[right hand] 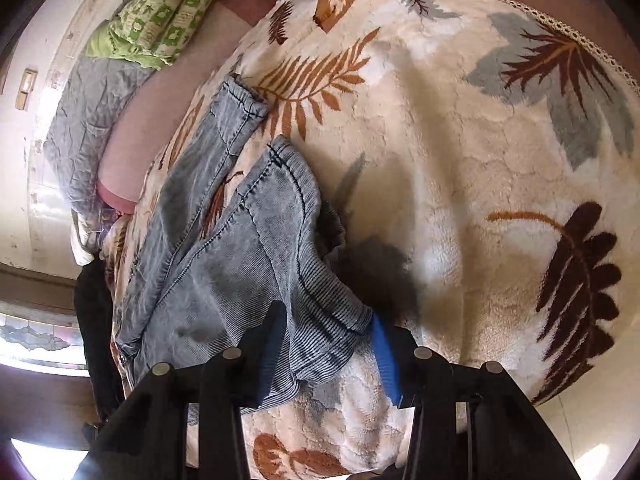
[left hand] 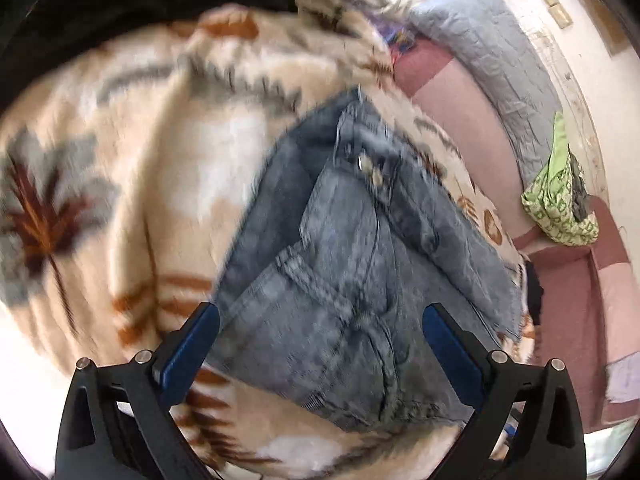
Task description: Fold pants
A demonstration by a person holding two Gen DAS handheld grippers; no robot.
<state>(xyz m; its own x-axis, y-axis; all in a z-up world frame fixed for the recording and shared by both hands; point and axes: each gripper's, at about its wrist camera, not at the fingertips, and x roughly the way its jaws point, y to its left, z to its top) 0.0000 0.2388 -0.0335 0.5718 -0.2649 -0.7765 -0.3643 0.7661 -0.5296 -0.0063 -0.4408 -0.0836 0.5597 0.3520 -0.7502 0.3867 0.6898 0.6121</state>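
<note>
Nearest us, our left gripper stands with its jaws wide apart, straddling the pants at the waist end without gripping. Our right gripper has denim between its jaws (whether it actually pinches, we cannot tell). The pants run lengthwise away from both across the leaf-patterned blanket. Farther off lies a green bag, contents unclear.

Leaf-print blanket (jeans atop)
</note>
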